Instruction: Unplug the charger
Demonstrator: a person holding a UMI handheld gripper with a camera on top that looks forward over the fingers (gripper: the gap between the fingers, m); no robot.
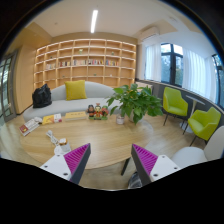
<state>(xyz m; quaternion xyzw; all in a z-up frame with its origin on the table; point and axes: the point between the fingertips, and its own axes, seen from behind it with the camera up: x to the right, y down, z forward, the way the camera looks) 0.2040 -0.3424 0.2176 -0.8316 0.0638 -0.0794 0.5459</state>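
My gripper is open and empty, its two magenta pads wide apart above the near edge of a round wooden table. A small white object with a pinkish cord, which may be the charger, lies on the table ahead and left of the left finger. A white block, perhaps a power strip, sits right beside the left finger. Whether a plug sits in it I cannot tell.
A potted green plant stands on the table's far right, with small items and books further back. Beyond are a grey sofa with a yellow cushion, bookshelves, green chairs and a white chair.
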